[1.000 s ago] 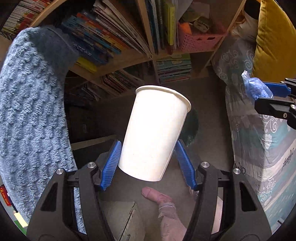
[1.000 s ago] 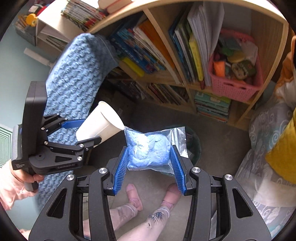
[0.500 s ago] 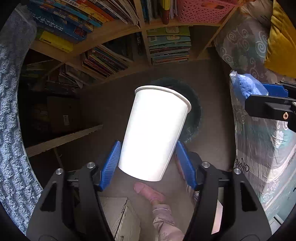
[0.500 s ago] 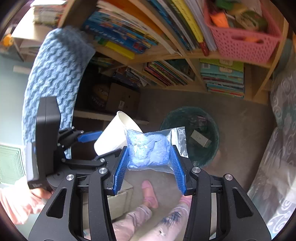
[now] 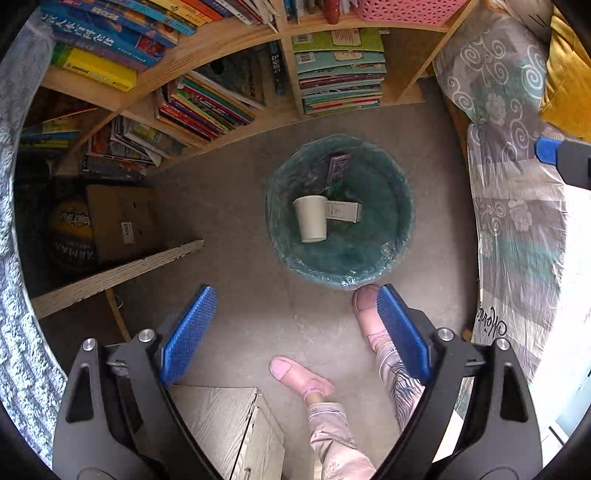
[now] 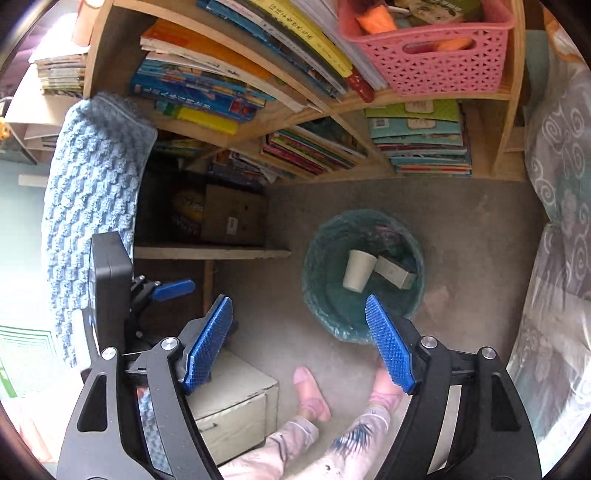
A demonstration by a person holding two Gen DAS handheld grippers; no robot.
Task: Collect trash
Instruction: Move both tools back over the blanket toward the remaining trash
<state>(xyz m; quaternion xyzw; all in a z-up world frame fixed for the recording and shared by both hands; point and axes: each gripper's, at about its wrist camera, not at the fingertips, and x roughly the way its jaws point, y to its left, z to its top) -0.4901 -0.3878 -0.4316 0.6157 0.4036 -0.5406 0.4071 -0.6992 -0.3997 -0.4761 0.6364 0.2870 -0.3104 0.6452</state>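
Looking down past both tools, we see the teal-lined trash bin standing on the floor, close to the bookshelf. A white paper cup lies on its side inside the bin, its rim touching a small grey box. We cannot make out the blue bag in either view.

Our left gripper points down with its blue fingers spread wide; they have just been opening and nothing sits between them. Our right gripper is likewise spread, its fingers just opened and empty, one tip overlapping the bin's near rim in the right wrist view. Pink slippers and patterned trousers show below, beside a pale wooden cabinet.
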